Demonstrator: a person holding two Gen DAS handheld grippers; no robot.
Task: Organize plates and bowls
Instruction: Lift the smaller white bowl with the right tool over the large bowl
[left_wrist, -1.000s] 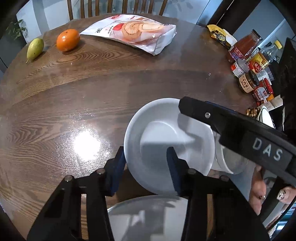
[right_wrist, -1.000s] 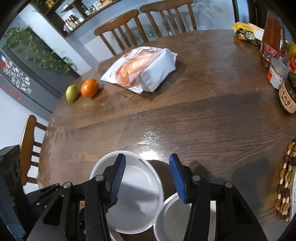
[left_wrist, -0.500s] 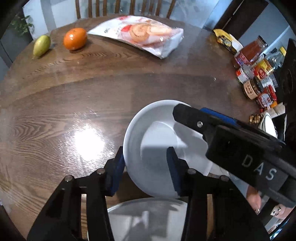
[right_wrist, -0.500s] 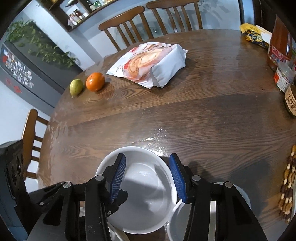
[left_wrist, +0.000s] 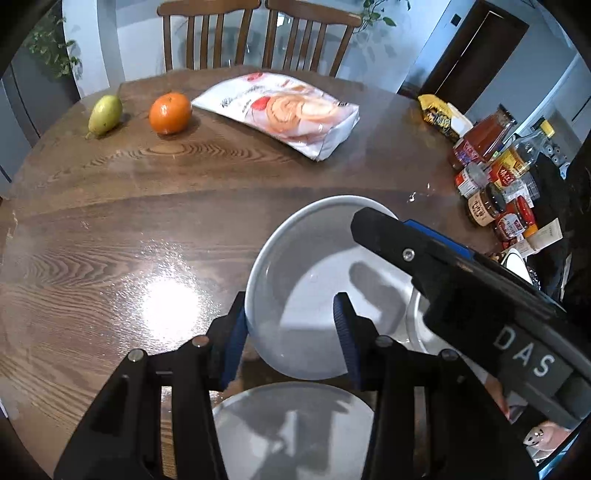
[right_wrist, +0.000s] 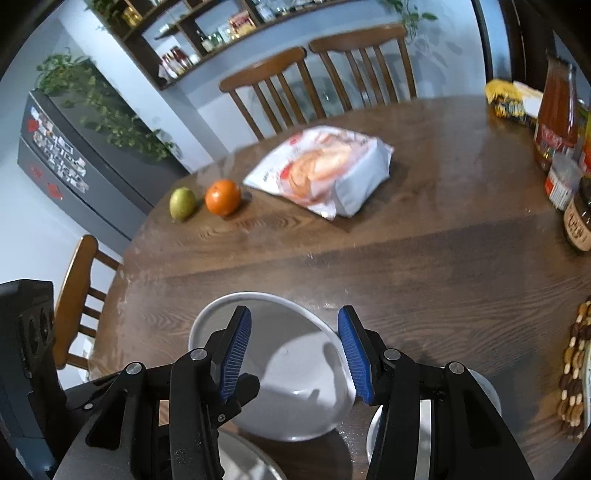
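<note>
The left tool (left_wrist: 290, 338) grips the near rim of a white bowl (left_wrist: 314, 280), one finger outside the wall and one inside. The right tool (right_wrist: 293, 349) straddles the bowl's opposite rim, though whether its pads press cannot be told. The bowl hangs tilted just above the brown desk (left_wrist: 147, 206), over a plate (left_wrist: 291, 428), with a second bowl (right_wrist: 487, 391) beside it. Farther off lie an orange (left_wrist: 170, 112), a pear (left_wrist: 105, 114) and a snack bag (left_wrist: 284, 110).

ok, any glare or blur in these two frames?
Left wrist view: sharp, with a bright glare patch on the table left of the bowl, and fisheye bending at the edges. Right wrist view: softer, motion blur on the orange and bag; no strong glare.
</note>
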